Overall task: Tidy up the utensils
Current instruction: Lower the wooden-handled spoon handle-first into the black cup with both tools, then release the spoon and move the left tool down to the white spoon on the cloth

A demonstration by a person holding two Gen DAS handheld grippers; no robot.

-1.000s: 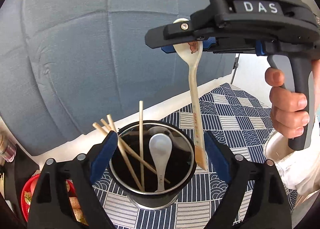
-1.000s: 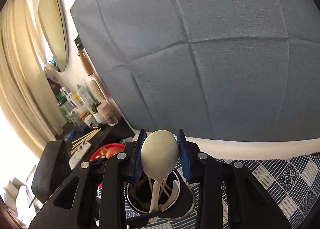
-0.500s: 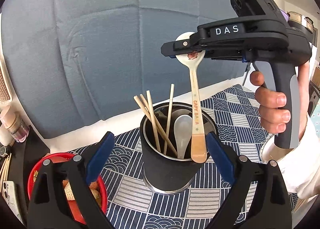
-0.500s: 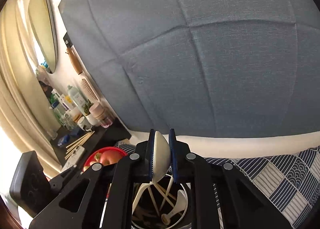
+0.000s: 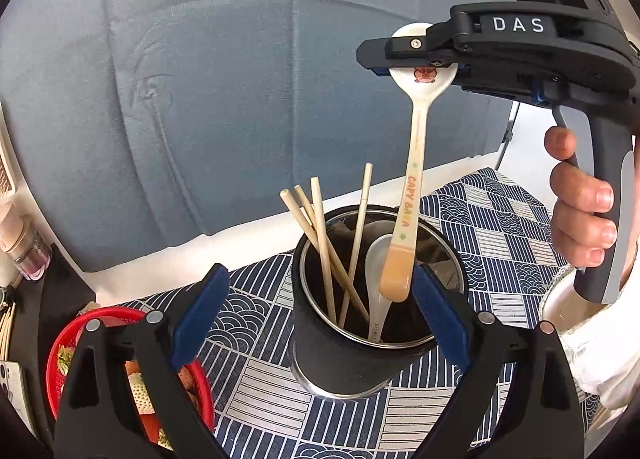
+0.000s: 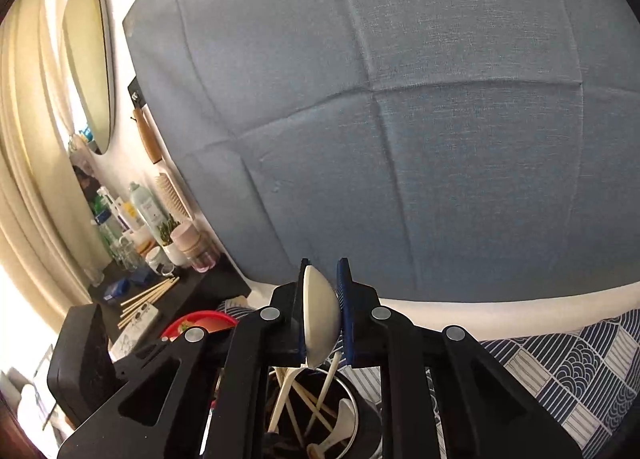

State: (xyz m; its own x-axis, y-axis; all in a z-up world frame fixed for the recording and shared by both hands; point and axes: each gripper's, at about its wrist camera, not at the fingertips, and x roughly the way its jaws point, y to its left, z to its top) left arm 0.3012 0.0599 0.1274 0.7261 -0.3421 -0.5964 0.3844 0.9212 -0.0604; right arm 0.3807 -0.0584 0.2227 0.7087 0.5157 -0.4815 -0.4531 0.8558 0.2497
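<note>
Spoon (image 5: 416,147): white bowl with a small brown cartoon print, multicolour lettering down the handle, orange-tan end; plain white spoon (image 5: 378,291) and pale wood chopsticks (image 5: 324,251) sit in a holder (image 5: 340,363) with a black sleeve over bare steel rim and base. Both claws, left (image 5: 320,311) and right (image 6: 323,311), are black with blue pads. Cloth (image 5: 500,219): navy and white patchwork of wave and stripe squares; basket (image 5: 104,319) red; backdrop (image 6: 400,99) grey-blue fabric.
</note>
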